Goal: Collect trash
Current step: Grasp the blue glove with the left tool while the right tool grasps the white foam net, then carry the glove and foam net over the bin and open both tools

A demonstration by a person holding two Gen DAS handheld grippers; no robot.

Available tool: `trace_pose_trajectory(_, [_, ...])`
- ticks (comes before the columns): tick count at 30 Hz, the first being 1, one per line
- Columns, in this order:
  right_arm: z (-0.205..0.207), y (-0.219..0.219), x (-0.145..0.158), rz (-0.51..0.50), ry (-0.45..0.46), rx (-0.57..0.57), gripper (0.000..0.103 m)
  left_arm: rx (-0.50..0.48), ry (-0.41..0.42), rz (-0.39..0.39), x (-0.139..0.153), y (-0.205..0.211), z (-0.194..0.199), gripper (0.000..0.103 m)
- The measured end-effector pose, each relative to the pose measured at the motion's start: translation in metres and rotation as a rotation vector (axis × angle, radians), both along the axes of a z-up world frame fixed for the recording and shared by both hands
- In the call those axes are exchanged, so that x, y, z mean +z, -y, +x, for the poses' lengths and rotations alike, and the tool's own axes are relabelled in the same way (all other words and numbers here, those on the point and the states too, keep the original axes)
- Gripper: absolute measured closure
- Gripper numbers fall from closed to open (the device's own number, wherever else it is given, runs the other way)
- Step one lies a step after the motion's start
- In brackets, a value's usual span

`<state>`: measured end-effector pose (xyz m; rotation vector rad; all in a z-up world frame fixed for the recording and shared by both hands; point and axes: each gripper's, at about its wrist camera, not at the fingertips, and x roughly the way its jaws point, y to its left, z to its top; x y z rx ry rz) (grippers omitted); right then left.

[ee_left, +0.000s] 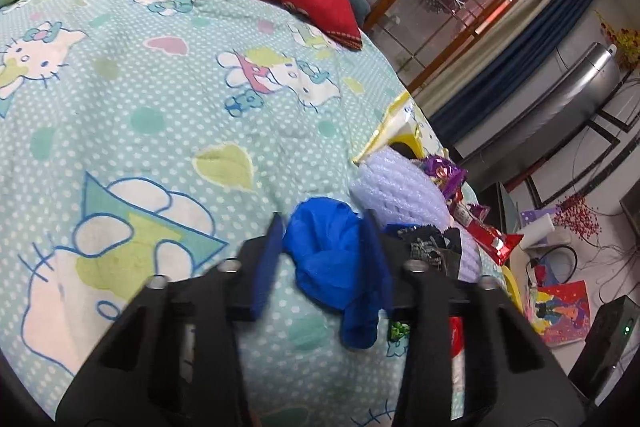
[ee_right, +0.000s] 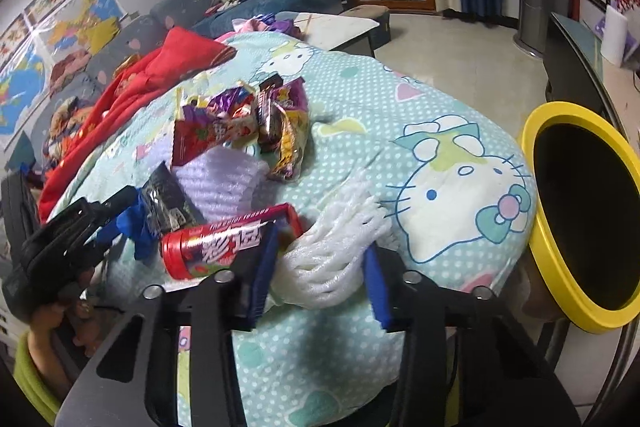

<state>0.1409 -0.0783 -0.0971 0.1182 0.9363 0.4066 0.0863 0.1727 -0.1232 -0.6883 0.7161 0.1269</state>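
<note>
Blue crumpled plastic (ee_left: 332,251) is seen between the pads of the left gripper (ee_left: 326,247), which are drawn in against both of its sides so that it is held. It lies on a mint, dotted cartoon-cat quilt (ee_left: 140,131) spread over a bed. Just to its right a lilac foam net (ee_left: 400,195) is found, with a black wrapper (ee_left: 432,247) and a red wrapper (ee_left: 492,239) lying on and beside it, and a yellow packet (ee_left: 396,131) behind.

White foam netting (ee_right: 332,255) is framed by the right gripper (ee_right: 320,263), partly closed around it; the right-hand pad touches the netting, while contact at the left-hand pad cannot be told. A red candy tube (ee_right: 212,247) lies just beside that left-hand pad. Further back, a heap of snack wrappers (ee_right: 248,123) is gathered on the quilt. A yellow-rimmed bin (ee_right: 560,267) stands at the bed's right edge. A red blanket (ee_right: 160,75) is bunched at the far left.
</note>
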Motion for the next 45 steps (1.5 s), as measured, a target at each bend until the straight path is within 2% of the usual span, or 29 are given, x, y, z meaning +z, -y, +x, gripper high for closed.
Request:
trace_pose_trajectory(4, [-0.003, -0.001, -0.002, -0.016, 0.013, 0.024, 0.078, -0.008, 0.002, -0.007, -0.001, -0.001, 0.000, 0.087])
trace_pose_trajectory(9, [-0.006, -0.004, -0.003, -0.041, 0.028, 0.044, 0.084, -0.010, 0.014, -0.012, 0.001, -0.002, -0.002, 0.097])
trace_pose_trajectory(17, [-0.011, 0.005, 0.006, -0.040, 0.046, 0.045, 0.088, 0.028, 0.104, 0.081, 0.033, -0.001, -0.017, 0.098])
trace_pose_trajectory(24, [-0.012, 0.012, 0.018, -0.037, 0.072, 0.032, 0.089, 0.057, 0.162, 0.127, 0.058, -0.006, -0.028, 0.098])
trace_pose_trajectory(32, [-0.014, 0.020, 0.039, -0.022, 0.126, 0.020, 0.089, 0.014, 0.219, 0.140, 0.080, 0.007, -0.033, 0.098])
trace_pose_trajectory(45, [-0.015, 0.040, 0.074, -0.008, 0.219, -0.006, 0.089, -0.101, 0.275, 0.170, 0.105, 0.055, -0.035, 0.098])
